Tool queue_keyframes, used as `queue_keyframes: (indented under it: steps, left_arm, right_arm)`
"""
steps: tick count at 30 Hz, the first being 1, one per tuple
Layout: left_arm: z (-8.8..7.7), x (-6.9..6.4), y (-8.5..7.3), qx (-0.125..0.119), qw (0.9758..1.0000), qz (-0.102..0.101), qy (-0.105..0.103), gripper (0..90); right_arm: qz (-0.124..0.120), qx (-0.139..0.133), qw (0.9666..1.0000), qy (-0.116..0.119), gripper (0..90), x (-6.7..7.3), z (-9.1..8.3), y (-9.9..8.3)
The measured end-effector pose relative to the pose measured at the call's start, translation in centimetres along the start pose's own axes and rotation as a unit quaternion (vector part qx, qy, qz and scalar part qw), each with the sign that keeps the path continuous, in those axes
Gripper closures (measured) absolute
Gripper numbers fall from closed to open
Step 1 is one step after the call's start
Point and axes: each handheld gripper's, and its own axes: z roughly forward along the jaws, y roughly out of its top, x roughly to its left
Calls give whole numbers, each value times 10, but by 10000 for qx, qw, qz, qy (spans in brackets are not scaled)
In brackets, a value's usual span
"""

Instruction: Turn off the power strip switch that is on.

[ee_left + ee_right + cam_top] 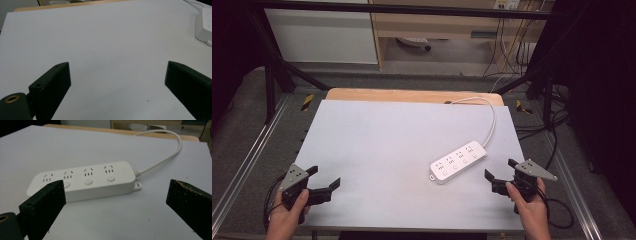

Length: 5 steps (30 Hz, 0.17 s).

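A white power strip (458,162) with several sockets and round buttons lies on the right half of the grey table top (377,150), its white cable (490,117) curving back to the far edge. My right gripper (500,171) is open at the front right, just right of the strip, with nothing between its fingers. In the right gripper view the power strip (85,181) lies ahead of the open right gripper (115,202). My left gripper (324,178) is open at the front left corner, empty. In the left gripper view the left gripper (117,85) faces bare table, and the strip's end (203,23) shows at the far right.
A wooden board edge (412,95) runs along the table's far side. Black frame bars (272,75) and metal rails (242,160) flank the table. Loose cables (542,125) lie on the floor at the right. A white cabinet (322,35) stands behind.
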Motion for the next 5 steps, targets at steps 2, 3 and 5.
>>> queue_keyframes:
  steps: [2, 3, 5]
  left_arm:
    - [0, 0, 0, -4, 10000, 8, -13, 64]
    - [0, -1, 0, -3, 10000, 11, -16, 64]
    - [0, -1, 0, -11, 10000, 7, -12, 64]
  right_arm:
    - [42, 171, 9998, -16, 30, -3, 4, -8]
    - [59, 265, 9996, -34, 35, -4, 7, -11]
    - [37, 492, 9988, -72, 39, -5, 13, -15]
